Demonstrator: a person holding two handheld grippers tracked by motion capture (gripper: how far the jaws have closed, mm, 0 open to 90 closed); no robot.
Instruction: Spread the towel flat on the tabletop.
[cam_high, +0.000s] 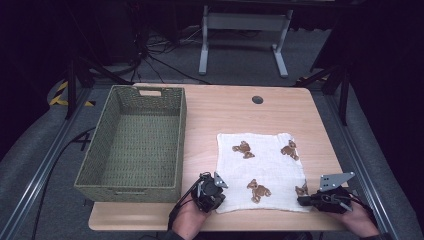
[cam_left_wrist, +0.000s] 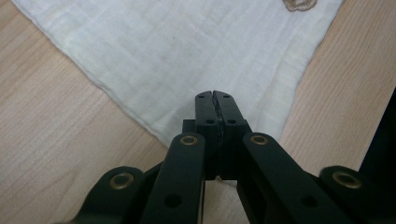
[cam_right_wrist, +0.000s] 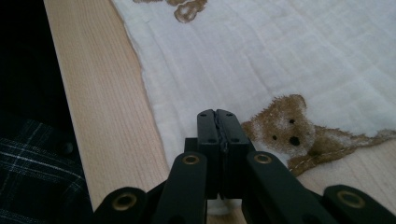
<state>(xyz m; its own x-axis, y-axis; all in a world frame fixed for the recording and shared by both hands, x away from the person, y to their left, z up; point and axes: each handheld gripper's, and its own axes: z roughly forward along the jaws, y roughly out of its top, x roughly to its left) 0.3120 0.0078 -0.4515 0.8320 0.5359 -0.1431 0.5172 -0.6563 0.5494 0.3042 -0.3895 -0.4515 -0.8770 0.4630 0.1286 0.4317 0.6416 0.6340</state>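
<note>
A white cloth (cam_high: 265, 167) printed with brown teddy bears lies flat on the right half of the wooden table (cam_high: 235, 110). My left gripper (cam_high: 219, 199) is at the cloth's near left corner. In the left gripper view its jaws (cam_left_wrist: 214, 95) are pressed together over that corner of the cloth (cam_left_wrist: 187, 46), which lies smooth. My right gripper (cam_high: 301, 201) is at the near right corner. Its jaws (cam_right_wrist: 216, 113) are also closed, just above the cloth (cam_right_wrist: 280, 56) beside a bear print (cam_right_wrist: 285, 130). I cannot tell whether either pair pinches fabric.
A green woven basket (cam_high: 181, 145) stands on the left half of the table, its inside bare. A round cable hole (cam_high: 257, 99) sits near the far edge. A plaid sleeve (cam_right_wrist: 32, 154) shows beyond the table's edge in the right gripper view.
</note>
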